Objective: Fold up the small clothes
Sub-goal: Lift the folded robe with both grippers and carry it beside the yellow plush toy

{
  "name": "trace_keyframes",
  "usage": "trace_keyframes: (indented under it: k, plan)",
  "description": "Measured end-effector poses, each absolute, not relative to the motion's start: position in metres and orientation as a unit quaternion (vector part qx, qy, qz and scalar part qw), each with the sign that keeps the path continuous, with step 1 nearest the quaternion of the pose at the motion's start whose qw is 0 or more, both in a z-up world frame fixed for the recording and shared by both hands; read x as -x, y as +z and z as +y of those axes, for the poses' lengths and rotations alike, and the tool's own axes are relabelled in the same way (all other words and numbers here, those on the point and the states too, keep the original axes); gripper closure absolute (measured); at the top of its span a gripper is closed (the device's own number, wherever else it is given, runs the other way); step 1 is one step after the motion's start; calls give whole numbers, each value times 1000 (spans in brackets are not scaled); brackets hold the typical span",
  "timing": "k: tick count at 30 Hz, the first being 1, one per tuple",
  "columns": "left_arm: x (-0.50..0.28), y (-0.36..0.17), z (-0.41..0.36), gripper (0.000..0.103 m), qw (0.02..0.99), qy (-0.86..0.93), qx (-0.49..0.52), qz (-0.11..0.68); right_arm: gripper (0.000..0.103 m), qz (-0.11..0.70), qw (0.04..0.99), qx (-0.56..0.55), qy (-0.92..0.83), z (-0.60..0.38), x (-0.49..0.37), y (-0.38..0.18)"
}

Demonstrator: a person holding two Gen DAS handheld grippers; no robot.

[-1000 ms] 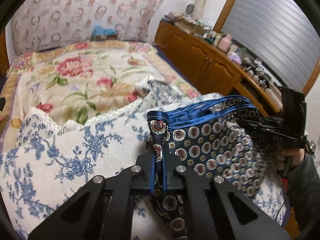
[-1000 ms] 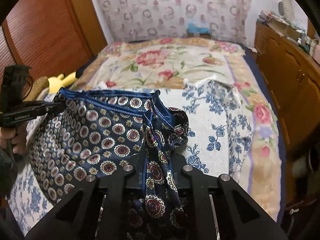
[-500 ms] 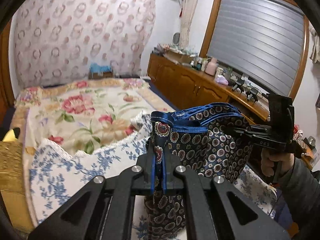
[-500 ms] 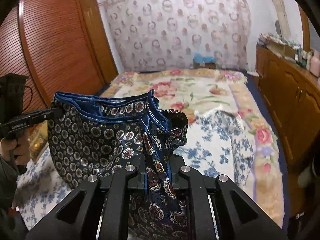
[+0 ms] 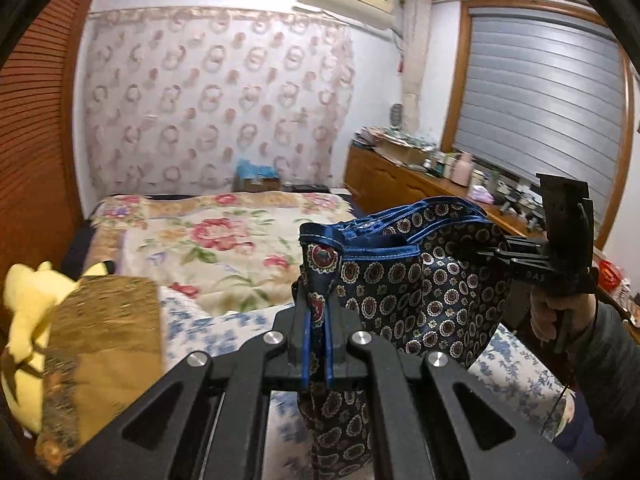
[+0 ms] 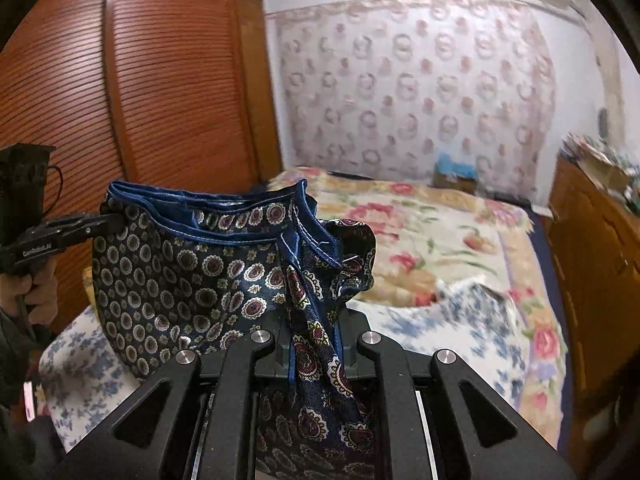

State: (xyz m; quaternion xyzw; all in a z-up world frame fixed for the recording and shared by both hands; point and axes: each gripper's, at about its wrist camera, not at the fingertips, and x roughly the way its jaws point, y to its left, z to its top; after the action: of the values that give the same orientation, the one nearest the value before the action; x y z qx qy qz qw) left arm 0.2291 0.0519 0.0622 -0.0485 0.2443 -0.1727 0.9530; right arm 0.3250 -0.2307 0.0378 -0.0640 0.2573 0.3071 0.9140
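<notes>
Nearest the left wrist camera, the left gripper [image 5: 316, 344] has its fingers pinched tight on one end of the blue trimmed edge of a dark patterned garment [image 5: 420, 292], which looks like a pair of silky shorts. In the right wrist view, the right gripper [image 6: 314, 344] is clamped the same way on the other end of that edge, with a thicker bunch of cloth caught between its fingers. Each gripper also shows in the other's view, out to the side, with a person's hand [image 5: 554, 314] wrapped round the handle.

The garment hangs in the air between the two grippers, above the bed. Its top edge sags in a shallow curve from one grip to the other and the body droops below in a loose pouch. It does not look taut, and a flap is curled over near the right-hand grip.

Below lies a white cloth with blue flowers [image 6: 452, 316], spread over the near part of the bed [image 5: 224, 248], whose floral cover runs back toward the patterned curtain [image 5: 216, 92]. A yellow soft toy [image 5: 28, 300] sits at the left, and a wooden cabinet [image 5: 400, 184] stands along the right.

The step in hand seems to be the lift and spread before the fold itself. The next move probably calls for drawing the two grips apart until the edge is straight, then lowering the garment flat onto the blue-flowered cloth, taking care that the curled flap does not get folded under.
</notes>
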Motion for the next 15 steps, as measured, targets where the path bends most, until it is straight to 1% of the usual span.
trace_keyframes:
  k: [8,15]
  plan:
    - [-195,55,121,101,965,-108,68,227,93,246,894,103,360,-153,-329,47]
    - [-185,38,168,101,969,-50,82,227,93,231,876,150,396,-80,-333,60]
